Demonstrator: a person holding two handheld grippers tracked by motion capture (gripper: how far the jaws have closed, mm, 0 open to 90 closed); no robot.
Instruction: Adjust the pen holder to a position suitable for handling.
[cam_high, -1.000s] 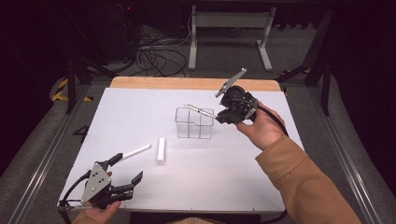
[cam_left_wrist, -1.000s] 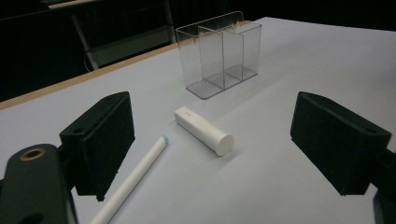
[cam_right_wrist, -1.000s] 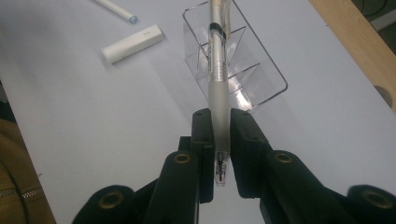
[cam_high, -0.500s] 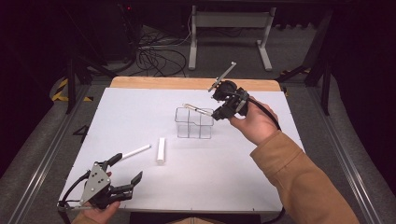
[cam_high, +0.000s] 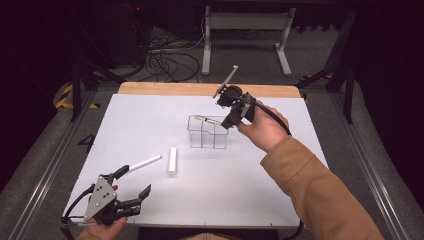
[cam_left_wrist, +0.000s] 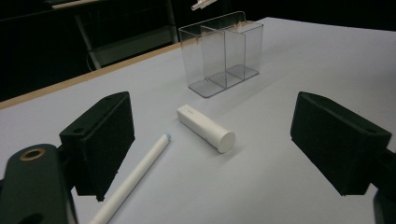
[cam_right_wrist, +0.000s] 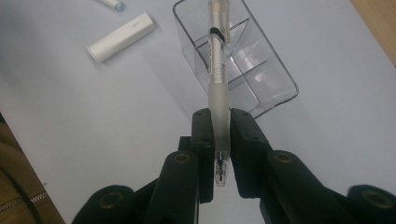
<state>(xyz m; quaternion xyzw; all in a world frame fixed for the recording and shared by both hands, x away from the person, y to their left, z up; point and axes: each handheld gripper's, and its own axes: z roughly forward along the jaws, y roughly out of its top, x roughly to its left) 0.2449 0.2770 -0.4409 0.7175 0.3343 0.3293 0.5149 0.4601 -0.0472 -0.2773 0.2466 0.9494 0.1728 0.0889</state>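
Above the clear organizer (cam_high: 207, 133), near the table's far middle: right gripper (cam_high: 226, 119), jaws pinched on a translucent pen (cam_right_wrist: 218, 70) by its grip end, the pen's clip end reaching over the compartments (which compartment it aims for cannot be told); organizer upright on the white table (cam_high: 250, 200), three divided cells, all seemingly bare inside. Near the table's front left corner: left gripper (cam_high: 131, 188), jaws spread wide with nothing between them, resting low in the person's hand. Between the two, lying flat on the sheet: white cap-like cylinder (cam_high: 172, 161); thin white marker (cam_high: 144, 163) just beside it, well apart from the organizer. Progress, by judgement: sorting of writing things into the organizer is at an early stage; first item is carried but not yet dropped in; cylinder and marker remain to be collected; the spread gripper looks best placed to fetch them.
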